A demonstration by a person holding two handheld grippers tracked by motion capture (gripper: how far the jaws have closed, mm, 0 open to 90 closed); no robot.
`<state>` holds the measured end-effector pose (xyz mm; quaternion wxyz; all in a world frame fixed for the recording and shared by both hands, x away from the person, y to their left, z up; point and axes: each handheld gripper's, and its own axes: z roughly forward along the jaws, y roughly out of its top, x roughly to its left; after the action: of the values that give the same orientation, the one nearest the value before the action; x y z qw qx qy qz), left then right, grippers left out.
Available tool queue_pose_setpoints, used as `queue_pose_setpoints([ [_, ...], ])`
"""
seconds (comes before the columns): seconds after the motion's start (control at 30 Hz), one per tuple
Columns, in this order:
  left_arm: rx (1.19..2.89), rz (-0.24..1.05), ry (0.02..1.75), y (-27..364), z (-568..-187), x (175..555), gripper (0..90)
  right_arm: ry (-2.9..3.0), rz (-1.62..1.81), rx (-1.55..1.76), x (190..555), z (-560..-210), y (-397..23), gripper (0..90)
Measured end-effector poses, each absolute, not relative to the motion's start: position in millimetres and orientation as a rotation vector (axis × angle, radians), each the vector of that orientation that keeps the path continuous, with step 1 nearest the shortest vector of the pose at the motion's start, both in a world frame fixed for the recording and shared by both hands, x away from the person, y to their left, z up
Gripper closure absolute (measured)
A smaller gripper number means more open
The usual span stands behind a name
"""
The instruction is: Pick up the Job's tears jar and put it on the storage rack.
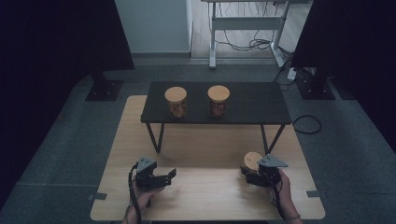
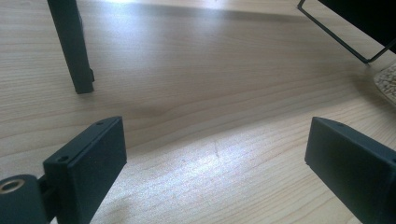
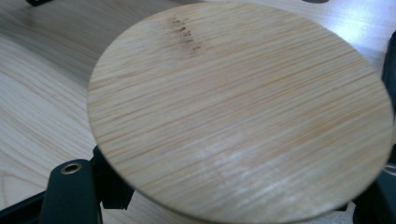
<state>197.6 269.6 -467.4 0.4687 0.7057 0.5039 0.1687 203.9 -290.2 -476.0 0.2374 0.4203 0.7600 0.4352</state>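
Observation:
A glass jar with a round bamboo lid [image 1: 252, 160] stands on the light wooden table [image 1: 205, 193] at the front right. My right gripper [image 1: 251, 171] is shut on it below the lid; in the right gripper view the lid [image 3: 238, 112] covers the jaws, whose bases show at both lower corners. My left gripper [image 1: 171, 176] hovers at the front left, open, nothing between its fingers [image 2: 93, 158]. Two more bamboo-lidded jars, left [image 1: 176, 101] and right [image 1: 218, 100], stand on a low black stand [image 1: 261, 100] farther back.
The stand's thin black legs [image 2: 72, 46] rest on the table, with room beneath. A jar of pale grains [image 2: 388, 81] peeks in at the right edge of the left gripper view. Grey carpet, dark screens and a desk frame with cables surround the table.

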Motion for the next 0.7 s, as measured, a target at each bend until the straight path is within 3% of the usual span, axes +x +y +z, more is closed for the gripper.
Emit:
queue_pose_setpoints([
  [0.7,1.744,0.409,1.231,268,-467,199,4.9,2.081,1.258,1.097,190,-464,-297,24.6],
])
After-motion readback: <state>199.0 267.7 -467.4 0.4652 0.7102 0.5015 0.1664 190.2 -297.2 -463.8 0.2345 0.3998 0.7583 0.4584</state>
